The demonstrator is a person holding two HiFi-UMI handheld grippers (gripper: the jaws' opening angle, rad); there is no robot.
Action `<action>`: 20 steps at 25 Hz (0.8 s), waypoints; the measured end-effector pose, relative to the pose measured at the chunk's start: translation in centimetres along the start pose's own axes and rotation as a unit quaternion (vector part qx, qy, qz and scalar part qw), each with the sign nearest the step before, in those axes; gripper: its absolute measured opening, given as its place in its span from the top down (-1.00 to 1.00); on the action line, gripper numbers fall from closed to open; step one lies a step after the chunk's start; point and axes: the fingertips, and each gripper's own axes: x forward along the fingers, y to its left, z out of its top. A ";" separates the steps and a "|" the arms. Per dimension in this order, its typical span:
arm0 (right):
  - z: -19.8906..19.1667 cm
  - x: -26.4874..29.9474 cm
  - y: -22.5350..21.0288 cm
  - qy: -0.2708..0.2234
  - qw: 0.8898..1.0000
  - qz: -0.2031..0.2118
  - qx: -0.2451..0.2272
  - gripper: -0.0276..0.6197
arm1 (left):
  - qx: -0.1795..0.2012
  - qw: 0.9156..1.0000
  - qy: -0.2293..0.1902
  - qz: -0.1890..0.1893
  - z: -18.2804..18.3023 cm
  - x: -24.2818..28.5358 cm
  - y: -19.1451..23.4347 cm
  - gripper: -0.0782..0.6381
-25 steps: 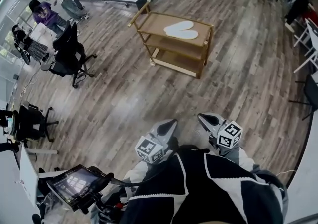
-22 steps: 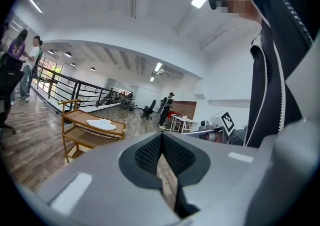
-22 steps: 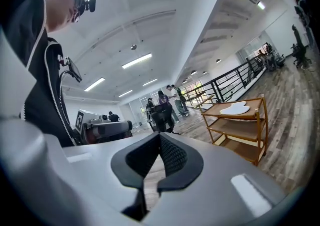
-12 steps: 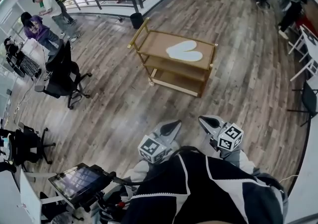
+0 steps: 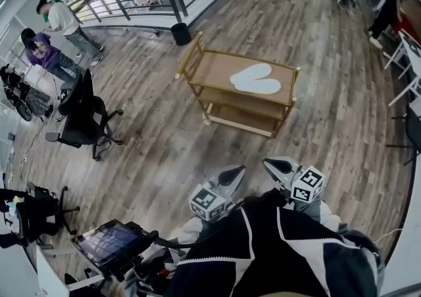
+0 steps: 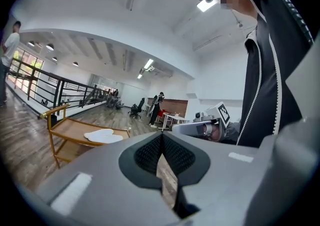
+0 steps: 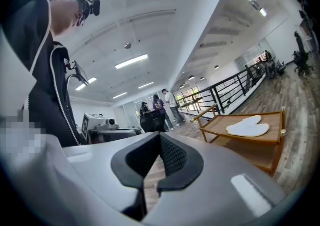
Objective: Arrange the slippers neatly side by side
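I see a wide wooden floor (image 5: 151, 137), and across it, well apart from me, stands a three-shelf cart (image 5: 212, 65) with a pale frame. On its top shelf lie the two white slippers (image 5: 255, 80). They touch at one end and splay apart at the other, so together they make a heart shape rather than a parallel pair. By my reading, nothing of the arranging is done yet.

Both tools are held low and close to my body, pointing toward the cart. The left gripper (image 5: 240, 170) has its jaws pressed together with nothing between them, and its own view shows only floor beyond the dark pads. The right gripper (image 5: 267, 162) is the same: jaws closed and empty.

What is left, as I judge it, is everything. I must get to the cart, open the jaws, take hold of a slipper and turn it until the two lie parallel and level.
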 end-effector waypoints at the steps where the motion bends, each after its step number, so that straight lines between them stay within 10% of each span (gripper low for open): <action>1: 0.2 0.4 -0.3 0.001 1.000 0.000 -0.002 0.90 | -0.009 1.000 0.001 0.001 -0.2 0.0 0.5 0.73; 9: 1.6 2.3 -4.1 -0.012 1.000 -0.008 0.006 0.90 | -0.027 0.999 0.003 0.026 0.2 2.0 4.7 0.73; 20: 9.9 9.6 -20.9 -0.006 0.999 -0.005 -0.034 0.90 | -0.033 0.999 -0.002 0.029 4.7 14.6 17.3 0.73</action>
